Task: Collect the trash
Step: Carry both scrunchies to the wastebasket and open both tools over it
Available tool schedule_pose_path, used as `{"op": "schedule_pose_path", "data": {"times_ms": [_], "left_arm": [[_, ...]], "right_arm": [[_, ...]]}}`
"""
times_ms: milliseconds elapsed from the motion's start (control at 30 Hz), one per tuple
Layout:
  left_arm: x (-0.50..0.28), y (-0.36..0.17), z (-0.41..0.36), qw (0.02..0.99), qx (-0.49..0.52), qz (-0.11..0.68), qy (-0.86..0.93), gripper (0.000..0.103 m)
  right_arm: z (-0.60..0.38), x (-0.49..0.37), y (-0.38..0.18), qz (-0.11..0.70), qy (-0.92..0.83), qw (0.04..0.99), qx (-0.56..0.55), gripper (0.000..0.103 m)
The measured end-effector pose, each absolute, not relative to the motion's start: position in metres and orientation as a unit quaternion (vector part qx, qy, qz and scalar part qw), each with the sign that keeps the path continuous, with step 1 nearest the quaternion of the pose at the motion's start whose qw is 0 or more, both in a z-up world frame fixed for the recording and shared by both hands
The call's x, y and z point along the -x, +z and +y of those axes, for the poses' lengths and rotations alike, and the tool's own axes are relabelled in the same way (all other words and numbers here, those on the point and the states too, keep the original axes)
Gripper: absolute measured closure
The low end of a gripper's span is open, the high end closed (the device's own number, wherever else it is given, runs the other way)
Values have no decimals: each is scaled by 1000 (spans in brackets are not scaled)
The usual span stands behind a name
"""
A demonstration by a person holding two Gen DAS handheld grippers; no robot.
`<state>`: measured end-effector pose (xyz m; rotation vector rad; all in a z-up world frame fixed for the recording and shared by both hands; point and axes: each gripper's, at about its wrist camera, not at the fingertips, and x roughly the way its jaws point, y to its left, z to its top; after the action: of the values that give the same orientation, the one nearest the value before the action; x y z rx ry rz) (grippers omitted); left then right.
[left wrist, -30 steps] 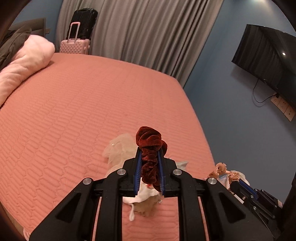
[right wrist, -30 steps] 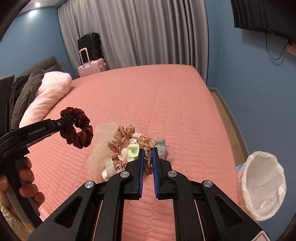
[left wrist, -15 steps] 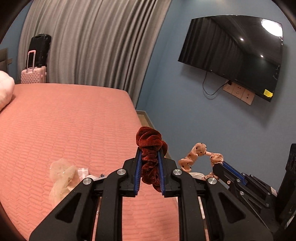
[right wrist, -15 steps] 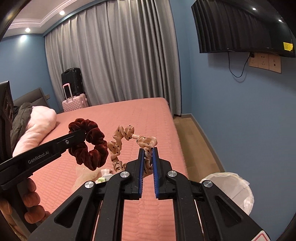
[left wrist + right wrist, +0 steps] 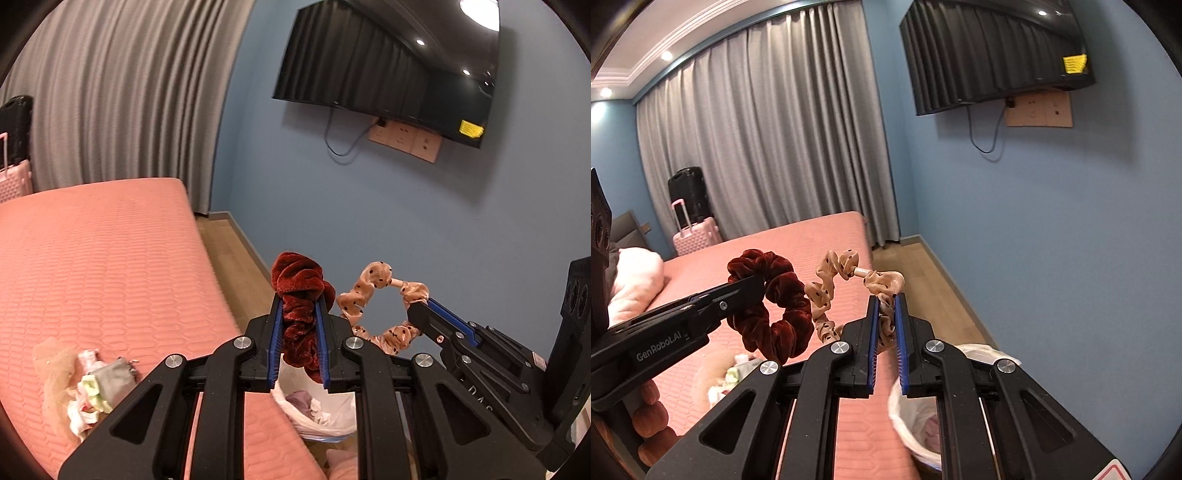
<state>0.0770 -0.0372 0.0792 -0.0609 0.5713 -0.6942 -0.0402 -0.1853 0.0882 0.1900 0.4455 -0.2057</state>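
Note:
My left gripper [image 5: 299,299] is shut on a dark red velvet scrunchie [image 5: 301,278] and holds it in the air above the bed's edge; it also shows in the right wrist view [image 5: 768,295]. My right gripper [image 5: 885,299] is shut on a beige dotted scrunchie [image 5: 834,280], also seen in the left wrist view [image 5: 373,284]. A white-lined trash bin [image 5: 325,410] with scraps inside stands on the floor below both grippers, and shows in the right wrist view [image 5: 919,424]. A small pile of trash [image 5: 85,387] lies on the pink bed [image 5: 92,258].
A blue wall with a mounted TV [image 5: 388,70] and sockets is ahead. Grey curtains [image 5: 768,147] hang at the back. A pink suitcase [image 5: 698,230] and a black one stand by the curtains. A pink pillow [image 5: 631,280] lies at the left. Wooden floor [image 5: 942,291] runs beside the bed.
Both grippers have swung right, from over the bed toward the wall, each carrying its scrunchie. The trash bin has come into view under them; the trash pile is now at the left.

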Motion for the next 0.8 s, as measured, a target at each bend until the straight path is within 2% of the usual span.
{"op": "schedule_pose_path", "data": {"times_ms": [533, 567, 633, 700, 800], "left_arm": [[-87, 57, -132, 867, -9, 316, -384, 83], [-89, 55, -134, 866, -6, 320, -384, 81], [-93, 53, -138, 867, 4, 324, -379, 68], [-95, 51, -142, 870, 9, 324, -371, 51], [-98, 48, -145, 874, 6, 327, -359, 47]], "right_arm": [[-264, 38, 46, 246, -149, 949, -127, 95], [-267, 37, 43, 248, -151, 948, -130, 95], [-273, 33, 37, 252, -150, 946, -139, 93], [-277, 30, 31, 255, -149, 944, -148, 88], [-281, 25, 23, 260, -154, 941, -151, 87]]}}
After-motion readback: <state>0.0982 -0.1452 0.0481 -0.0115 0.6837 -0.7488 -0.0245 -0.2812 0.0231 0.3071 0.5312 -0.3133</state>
